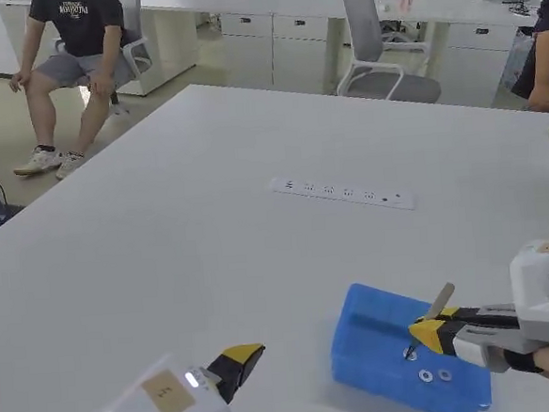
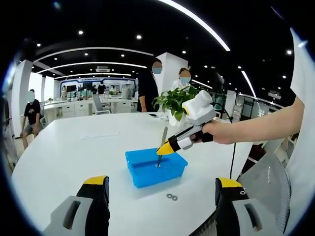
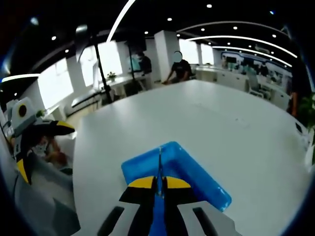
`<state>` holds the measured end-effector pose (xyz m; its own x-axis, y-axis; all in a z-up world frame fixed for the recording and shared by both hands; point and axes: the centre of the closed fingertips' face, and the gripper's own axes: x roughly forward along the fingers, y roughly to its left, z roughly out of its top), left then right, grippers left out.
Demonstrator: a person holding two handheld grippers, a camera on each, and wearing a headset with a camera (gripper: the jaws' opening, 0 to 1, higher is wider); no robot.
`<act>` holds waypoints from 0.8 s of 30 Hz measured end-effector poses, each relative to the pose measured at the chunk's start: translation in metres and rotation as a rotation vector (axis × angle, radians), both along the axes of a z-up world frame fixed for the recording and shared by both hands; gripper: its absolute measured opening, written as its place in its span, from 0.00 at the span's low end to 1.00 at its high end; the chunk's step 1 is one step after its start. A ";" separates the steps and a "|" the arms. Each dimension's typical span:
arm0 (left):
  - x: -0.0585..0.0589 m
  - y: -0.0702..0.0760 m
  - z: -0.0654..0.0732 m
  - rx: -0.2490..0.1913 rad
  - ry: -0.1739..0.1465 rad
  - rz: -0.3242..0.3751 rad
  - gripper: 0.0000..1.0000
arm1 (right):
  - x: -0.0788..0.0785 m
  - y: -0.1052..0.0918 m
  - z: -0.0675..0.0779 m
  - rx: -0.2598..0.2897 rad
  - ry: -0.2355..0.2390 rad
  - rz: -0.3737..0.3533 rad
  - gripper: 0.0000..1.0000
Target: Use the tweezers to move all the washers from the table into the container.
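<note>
The right gripper [image 1: 423,333] is clamped on the single pair of tweezers [image 1: 441,303]. In the right gripper view its yellow-tipped jaws [image 3: 160,183] stand almost together, with the thin tweezers [image 3: 160,164] rising between them. The tweezers' long axis is steep: the points aim down into the one blue container [image 1: 374,345] and the blunt end leans up and away from the gripper.

In the head view, two washers in the container [image 1: 434,376] lie side by side on its blue floor, just beside the tweezer points. In the left gripper view, two washers on the bench [image 2: 171,197] lie touching or nearly so, on the bare white top just off the container's near wall [image 2: 147,178].

The left gripper [image 2: 162,181] hangs empty with its jaws wide apart, low over the bench [image 1: 210,220] and apart from the container. Farther back, one white power strip [image 1: 341,193] lies flat on the bench.
</note>
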<state>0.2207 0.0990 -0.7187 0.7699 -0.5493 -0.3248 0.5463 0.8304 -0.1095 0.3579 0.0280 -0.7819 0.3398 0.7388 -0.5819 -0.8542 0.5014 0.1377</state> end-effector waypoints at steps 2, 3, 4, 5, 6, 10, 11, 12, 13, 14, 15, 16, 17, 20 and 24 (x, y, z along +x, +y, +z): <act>0.000 0.001 0.000 0.002 0.001 0.001 0.91 | 0.000 0.001 -0.002 -0.007 0.002 0.002 0.03; 0.000 0.001 -0.001 0.002 0.001 0.001 0.91 | 0.001 0.001 -0.003 -0.010 0.004 0.002 0.03; 0.000 0.001 0.000 0.002 0.000 0.003 0.91 | 0.001 0.001 -0.004 -0.011 0.006 0.001 0.03; 0.000 0.001 0.000 0.000 0.000 0.004 0.91 | 0.002 0.001 -0.005 -0.014 0.007 0.000 0.03; 0.000 0.001 0.000 0.000 0.001 0.004 0.91 | 0.003 0.001 -0.006 -0.017 0.007 -0.001 0.03; -0.001 0.000 -0.001 0.006 0.003 0.000 0.91 | 0.007 0.000 -0.013 -0.028 0.018 -0.007 0.03; -0.001 0.000 -0.001 0.007 0.003 0.000 0.91 | 0.007 0.000 -0.014 -0.028 0.022 -0.011 0.03; -0.001 0.000 -0.001 0.007 0.003 -0.001 0.91 | 0.008 -0.001 -0.015 -0.026 0.029 -0.020 0.03; -0.001 0.000 -0.001 0.008 0.003 -0.001 0.91 | 0.009 -0.001 -0.015 -0.024 0.036 -0.030 0.03; -0.002 0.000 -0.001 0.009 0.002 0.001 0.91 | 0.011 -0.002 -0.016 -0.025 0.039 -0.037 0.03; -0.002 0.001 -0.001 0.010 0.002 0.005 0.91 | 0.012 -0.003 -0.018 -0.025 0.042 -0.044 0.03; -0.002 0.001 0.000 0.009 0.002 0.006 0.91 | 0.012 -0.003 -0.018 -0.026 0.045 -0.046 0.03; -0.002 0.002 0.000 0.007 0.003 0.009 0.91 | 0.014 -0.003 -0.020 -0.026 0.049 -0.046 0.03; -0.003 0.004 -0.001 0.010 0.005 0.014 0.91 | 0.014 -0.003 -0.021 -0.033 0.048 -0.043 0.03; -0.004 0.005 -0.002 0.011 0.009 0.021 0.91 | 0.014 -0.001 -0.023 -0.041 0.043 -0.039 0.03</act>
<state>0.2170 0.1042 -0.7211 0.7781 -0.5296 -0.3377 0.5280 0.8427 -0.1052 0.3720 0.0268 -0.8047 0.3414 0.7007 -0.6265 -0.8278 0.5398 0.1527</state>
